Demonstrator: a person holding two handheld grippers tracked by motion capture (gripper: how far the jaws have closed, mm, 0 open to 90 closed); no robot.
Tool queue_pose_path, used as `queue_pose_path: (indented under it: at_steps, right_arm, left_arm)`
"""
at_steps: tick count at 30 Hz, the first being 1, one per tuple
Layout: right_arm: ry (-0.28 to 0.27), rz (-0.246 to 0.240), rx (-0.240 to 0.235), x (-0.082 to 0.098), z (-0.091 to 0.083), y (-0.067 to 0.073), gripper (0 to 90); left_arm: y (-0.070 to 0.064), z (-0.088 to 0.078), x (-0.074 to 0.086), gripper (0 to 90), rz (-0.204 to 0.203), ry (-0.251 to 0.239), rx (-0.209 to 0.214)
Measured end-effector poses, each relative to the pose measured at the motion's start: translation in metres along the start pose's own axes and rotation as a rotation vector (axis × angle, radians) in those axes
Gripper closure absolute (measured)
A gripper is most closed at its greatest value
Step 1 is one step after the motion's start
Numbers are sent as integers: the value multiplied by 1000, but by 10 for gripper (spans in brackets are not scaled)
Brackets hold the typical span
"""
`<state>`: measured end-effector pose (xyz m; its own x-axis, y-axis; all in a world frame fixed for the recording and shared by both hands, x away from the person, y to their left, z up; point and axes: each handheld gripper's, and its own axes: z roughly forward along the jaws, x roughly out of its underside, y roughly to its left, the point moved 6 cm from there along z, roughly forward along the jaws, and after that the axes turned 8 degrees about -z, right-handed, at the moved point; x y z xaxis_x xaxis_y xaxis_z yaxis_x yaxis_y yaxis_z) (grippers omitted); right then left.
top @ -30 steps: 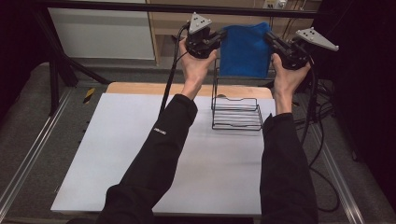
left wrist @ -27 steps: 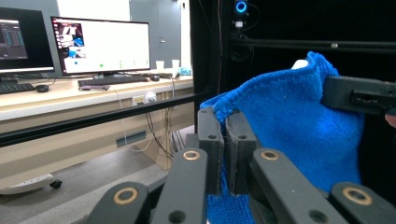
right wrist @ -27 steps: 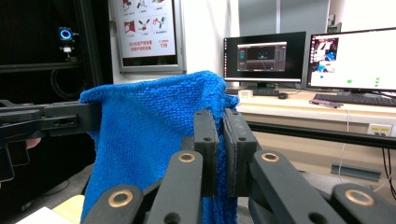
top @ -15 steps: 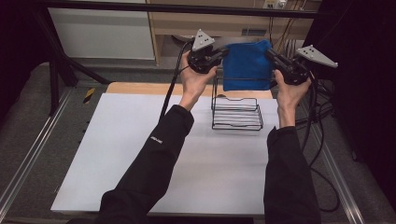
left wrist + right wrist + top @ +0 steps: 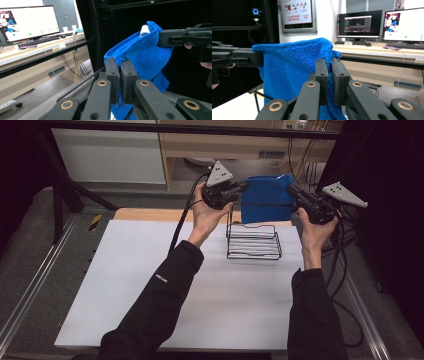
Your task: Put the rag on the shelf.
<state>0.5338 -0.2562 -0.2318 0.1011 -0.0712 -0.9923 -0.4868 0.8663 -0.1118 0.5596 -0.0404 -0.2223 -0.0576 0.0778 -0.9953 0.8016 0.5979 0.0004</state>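
A blue towel (image 5: 266,197) hangs stretched between my two grippers, above the far side of a black wire rack (image 5: 254,241) on the white table (image 5: 125,285). My left gripper (image 5: 243,187) is shut on the towel's left top corner. My right gripper (image 5: 290,188) is shut on its right top corner. In the left gripper view the towel (image 5: 140,57) is pinched between my jaws, with the other gripper (image 5: 186,40) holding its far corner. The right gripper view shows the towel (image 5: 292,67) clamped in my jaws and the left gripper (image 5: 235,58) at the other corner.
The wire rack stands at the back right of the white mat. A wooden table edge (image 5: 145,214) runs behind it. Cables (image 5: 345,270) trail off the right side. Monitors (image 5: 404,25) stand on a desk beyond.
Both hands have come down and toward the rack with the towel still stretched between them. The towel now hangs lower, just above the rack's back.
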Motion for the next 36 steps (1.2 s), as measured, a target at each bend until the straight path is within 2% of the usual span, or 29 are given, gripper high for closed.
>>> queue_pose_path:
  at_steps: [3, 9, 13, 17, 29, 34, 36]
  right_arm:
    - [-5, -5, -8, -1, -3, 3, 850]
    - [13, -19, -3, 3, -8, 5, 847]
    - [21, -26, 1, 9, -11, 5, 847]
    - [28, -33, -2, 13, -14, 5, 845]
    - [50, -31, -11, 27, -18, 8, 841]
    - [53, -8, -25, 28, -19, 9, 808]
    - [58, -7, -30, 27, -20, 9, 758]
  left_arm:
    - [-2, -4, -1, 863, 1, -5, 13]
    - [-12, -7, 6, 860, 31, 33, 30]
    - [-18, -10, 10, 858, 36, 52, 52]
    - [-24, -11, 17, 854, 62, 84, 47]
    - [-33, -12, 38, 834, 46, 144, 71]
    - [-34, -11, 47, 844, 55, 180, 50]
    - [-34, -10, 49, 850, 64, 190, 40]
